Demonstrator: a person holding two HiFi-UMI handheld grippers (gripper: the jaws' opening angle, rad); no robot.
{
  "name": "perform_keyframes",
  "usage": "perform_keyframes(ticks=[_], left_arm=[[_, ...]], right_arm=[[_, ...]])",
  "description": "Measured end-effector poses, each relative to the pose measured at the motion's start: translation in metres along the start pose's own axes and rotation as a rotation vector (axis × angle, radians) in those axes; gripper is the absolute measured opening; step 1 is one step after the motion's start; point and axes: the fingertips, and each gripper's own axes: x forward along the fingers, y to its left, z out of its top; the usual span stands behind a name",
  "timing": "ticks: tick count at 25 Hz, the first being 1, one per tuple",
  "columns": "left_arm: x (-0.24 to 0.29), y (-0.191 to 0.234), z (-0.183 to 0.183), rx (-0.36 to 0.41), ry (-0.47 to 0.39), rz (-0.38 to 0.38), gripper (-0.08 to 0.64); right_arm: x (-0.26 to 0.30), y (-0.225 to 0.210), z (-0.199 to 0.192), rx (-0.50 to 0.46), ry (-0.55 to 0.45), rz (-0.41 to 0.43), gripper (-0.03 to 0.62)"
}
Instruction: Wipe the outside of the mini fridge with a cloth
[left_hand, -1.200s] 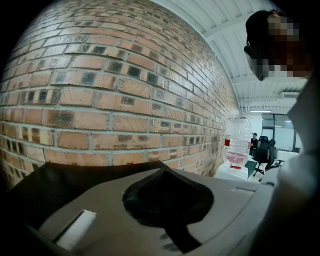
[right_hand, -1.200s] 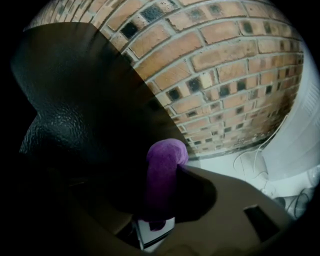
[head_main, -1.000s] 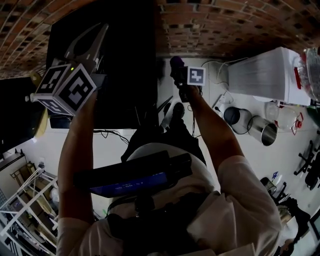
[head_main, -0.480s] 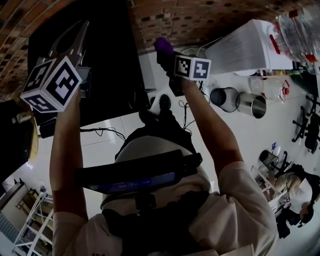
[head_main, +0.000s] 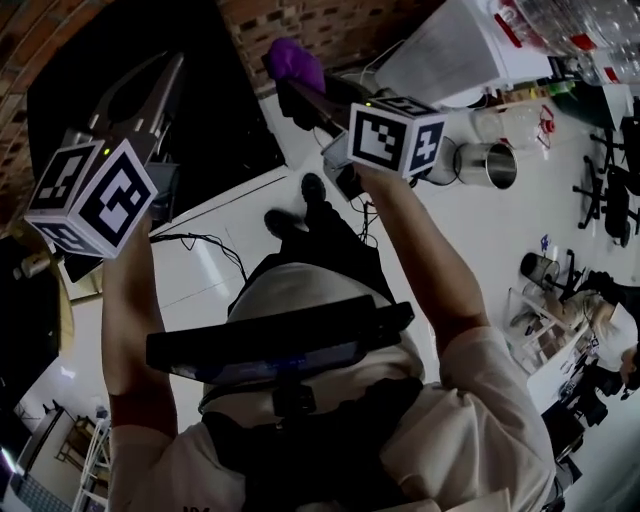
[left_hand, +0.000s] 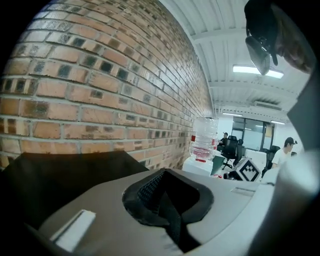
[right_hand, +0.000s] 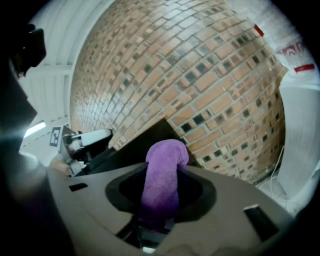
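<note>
The black mini fridge (head_main: 215, 110) stands against the brick wall; its dark top fills the lower left of the left gripper view (left_hand: 60, 175) and shows behind the cloth in the right gripper view (right_hand: 150, 131). My right gripper (head_main: 305, 92) is raised beside the fridge's right edge, shut on a rolled purple cloth (head_main: 293, 60) that sticks out past the jaws (right_hand: 162, 170). My left gripper (head_main: 172, 68) hovers in front of the fridge with its marker cube toward me; its jaws are shut with nothing between them (left_hand: 169, 207).
A white water dispenser (head_main: 470, 50) with a clear bottle (left_hand: 204, 145) stands right of the fridge. Two metal bins (head_main: 487, 165) sit on the floor below it. Cables (head_main: 215, 250) trail across the white floor. Office chairs and people are at the far right.
My right gripper has risen with the purple cloth toward the fridge's upper right edge. The left gripper shifted slightly and stays shut. The head view has swung, bringing the dispenser upward.
</note>
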Motion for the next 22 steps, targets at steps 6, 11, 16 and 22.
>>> perform_keyframes(ticks=[6,11,16,22], left_arm=[[-0.001,-0.009,-0.003,0.06,-0.012,0.032,0.009],[0.002,0.008,0.001,0.018,-0.052,0.124,0.009],[0.004,0.018,0.005,0.008,-0.052,0.159,0.009],[-0.003,0.019,0.012,0.011,-0.089,0.17,0.009]], right_arm=[[-0.039,0.047,0.019,-0.014,-0.059,0.065,0.144],[-0.054,0.066,0.025,0.036,-0.085,0.151,0.146],[-0.052,0.083,0.03,0.075,-0.086,0.228,0.146],[-0.045,0.093,0.017,0.063,-0.059,0.244,0.146]])
